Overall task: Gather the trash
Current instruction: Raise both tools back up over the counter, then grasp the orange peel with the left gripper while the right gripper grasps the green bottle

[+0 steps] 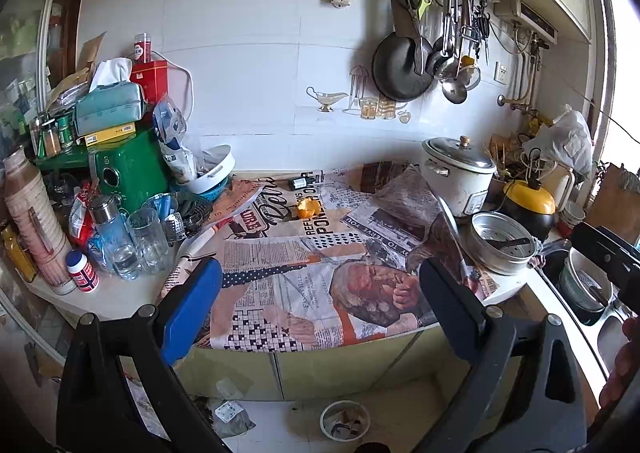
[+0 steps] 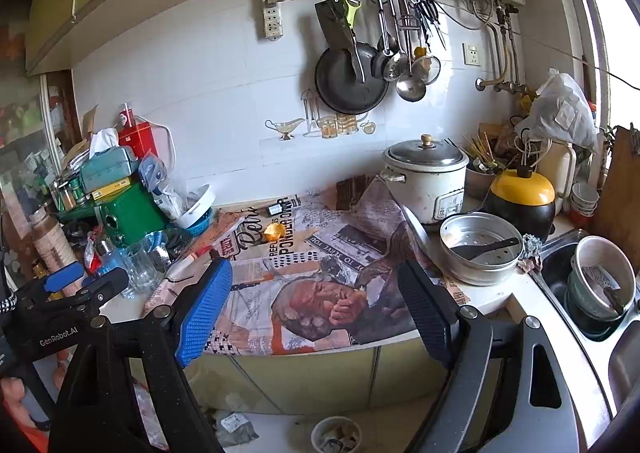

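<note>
Plainly legible in the right wrist view, white lettering on the black body of the left gripper (image 2: 86, 281) reads "GenRobot.AI". On the newspaper-print cloth (image 1: 288, 253) that covers the table, large headline scraps read "Peru", "REFL" and "TO SERVE YOU", with a crossword grid near the front edge; the smaller print is too fine to read. A small dark bottle (image 1: 299, 183) lies on its side near the back wall, its label illegible.

The crumpled orange peel (image 1: 308, 208) sits alone on the cloth, near the middle of the table and just in front of that bottle; it is bright orange, curled and ragged at the edges. On the floor below the table's front edge stands a small round white bin (image 1: 345, 420) holding scraps, partly cut off in the right wrist view.

Both grippers hang in front of the table with jaws spread wide and nothing between them: the left gripper (image 1: 320, 305) and the right gripper (image 2: 316, 305) each show one blue pad and one black pad. A white rice cooker (image 1: 458, 173) stands at the right.
</note>
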Demonstrator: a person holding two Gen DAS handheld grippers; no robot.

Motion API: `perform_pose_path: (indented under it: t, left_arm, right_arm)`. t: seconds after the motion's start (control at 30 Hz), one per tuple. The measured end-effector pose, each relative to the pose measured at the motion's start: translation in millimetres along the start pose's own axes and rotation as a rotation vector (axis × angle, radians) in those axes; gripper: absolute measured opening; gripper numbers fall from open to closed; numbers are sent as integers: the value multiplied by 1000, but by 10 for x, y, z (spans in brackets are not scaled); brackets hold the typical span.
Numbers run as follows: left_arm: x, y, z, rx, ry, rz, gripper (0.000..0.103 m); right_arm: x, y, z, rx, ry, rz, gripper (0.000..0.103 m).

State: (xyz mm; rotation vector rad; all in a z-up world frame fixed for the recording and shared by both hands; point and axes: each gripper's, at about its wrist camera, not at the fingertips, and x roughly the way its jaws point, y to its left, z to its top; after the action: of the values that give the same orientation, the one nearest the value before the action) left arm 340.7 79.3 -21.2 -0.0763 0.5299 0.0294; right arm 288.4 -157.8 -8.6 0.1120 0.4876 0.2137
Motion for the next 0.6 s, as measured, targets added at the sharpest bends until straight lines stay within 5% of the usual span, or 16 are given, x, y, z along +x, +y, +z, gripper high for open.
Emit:
perform_pose_path:
  t: [0.37, 0.6]
  left_arm:
    - [1151, -402, 694, -53, 14, 74, 99]
    - [1911, -522, 852, -112, 79, 152, 99]
  right_arm:
    - [972, -525, 641, -31, 27, 89, 82]
    - [1622, -841, 910, -68, 73, 145, 82]
